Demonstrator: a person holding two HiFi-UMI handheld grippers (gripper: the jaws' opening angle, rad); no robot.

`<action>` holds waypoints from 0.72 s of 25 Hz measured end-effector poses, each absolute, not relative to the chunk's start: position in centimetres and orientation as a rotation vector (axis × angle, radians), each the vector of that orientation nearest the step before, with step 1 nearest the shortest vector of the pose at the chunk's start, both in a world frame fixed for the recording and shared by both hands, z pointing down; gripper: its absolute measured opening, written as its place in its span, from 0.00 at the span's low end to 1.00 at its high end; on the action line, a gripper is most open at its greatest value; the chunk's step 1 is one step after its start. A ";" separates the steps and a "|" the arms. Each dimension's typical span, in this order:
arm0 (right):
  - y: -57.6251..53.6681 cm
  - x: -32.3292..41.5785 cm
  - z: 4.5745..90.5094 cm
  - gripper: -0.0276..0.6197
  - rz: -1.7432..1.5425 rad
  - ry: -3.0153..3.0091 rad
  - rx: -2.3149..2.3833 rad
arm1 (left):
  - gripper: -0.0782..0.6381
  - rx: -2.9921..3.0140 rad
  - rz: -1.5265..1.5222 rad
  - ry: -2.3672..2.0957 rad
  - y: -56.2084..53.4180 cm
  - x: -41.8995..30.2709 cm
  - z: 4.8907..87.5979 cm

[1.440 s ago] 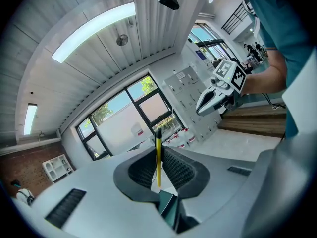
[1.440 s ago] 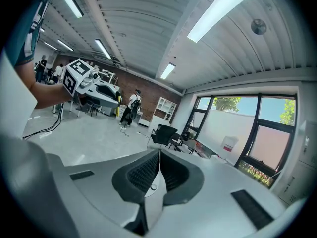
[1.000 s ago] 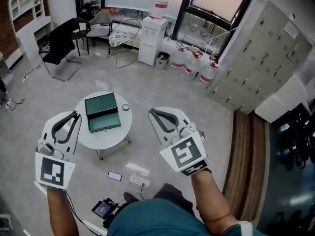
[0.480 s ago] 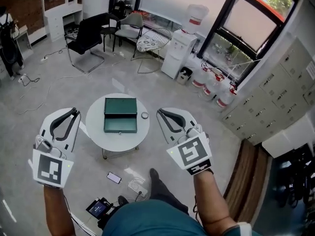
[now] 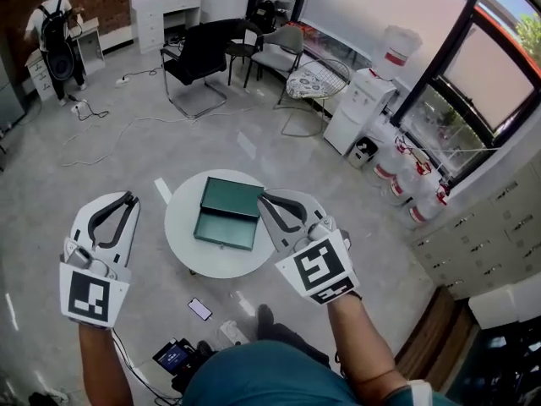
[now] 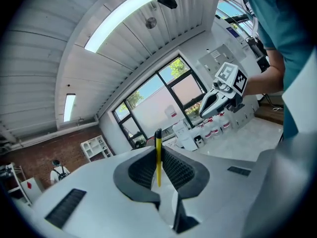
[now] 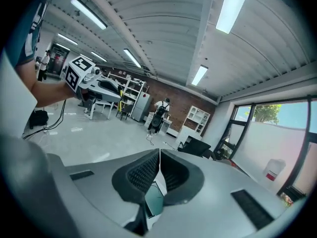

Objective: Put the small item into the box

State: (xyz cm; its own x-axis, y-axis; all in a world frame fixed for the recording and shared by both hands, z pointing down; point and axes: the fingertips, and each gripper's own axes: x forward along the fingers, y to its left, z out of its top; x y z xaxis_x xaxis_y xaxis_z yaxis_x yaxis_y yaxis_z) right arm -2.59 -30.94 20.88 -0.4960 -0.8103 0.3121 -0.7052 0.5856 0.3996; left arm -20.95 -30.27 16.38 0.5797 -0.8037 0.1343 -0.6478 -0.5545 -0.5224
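A green box (image 5: 226, 214) lies on a round white table (image 5: 182, 227) far below on the floor. My left gripper (image 5: 128, 198) hangs left of the table, shut on a thin yellow stick with a black tip (image 6: 158, 155), which stands up between the pads (image 6: 174, 168). My right gripper (image 5: 264, 200) overlaps the table's right edge in the head view and is shut with nothing between its jaws (image 7: 159, 155). Below those jaws a sliver of the green box (image 7: 154, 201) shows. The small round item that lay beside the box is hidden.
A phone (image 5: 199, 309) and a black device (image 5: 173, 355) lie on the floor near my feet. Black chairs (image 5: 203, 53), a water dispenser (image 5: 372, 100) and water bottles (image 5: 406, 184) stand beyond the table. A person with a backpack (image 5: 55, 32) stands far left.
The head view has swung, so the table and box now sit under the right gripper, which covers the small round item seen earlier. Both grippers stay shut.
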 end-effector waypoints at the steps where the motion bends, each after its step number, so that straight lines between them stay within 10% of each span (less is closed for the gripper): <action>1: -32.1 -2.1 21.3 0.10 -0.297 -2.362 1.191 | 0.18 -2.393 -0.516 1.184 -31.1 -20.3 16.8; 18: -43.3 2.1 30.5 0.10 -0.152 -2.410 1.117 | 0.18 -2.504 -0.715 1.200 -41.1 -14.9 28.2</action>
State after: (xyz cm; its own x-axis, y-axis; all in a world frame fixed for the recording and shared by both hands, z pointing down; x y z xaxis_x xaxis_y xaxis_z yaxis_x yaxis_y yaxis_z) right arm 2.08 -43.26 30.48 -0.5542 -0.7437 0.3739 -0.6909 0.6615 0.2917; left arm -14.94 -41.13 28.19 0.5340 -0.7851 0.3139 -0.6500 -0.6186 -0.4414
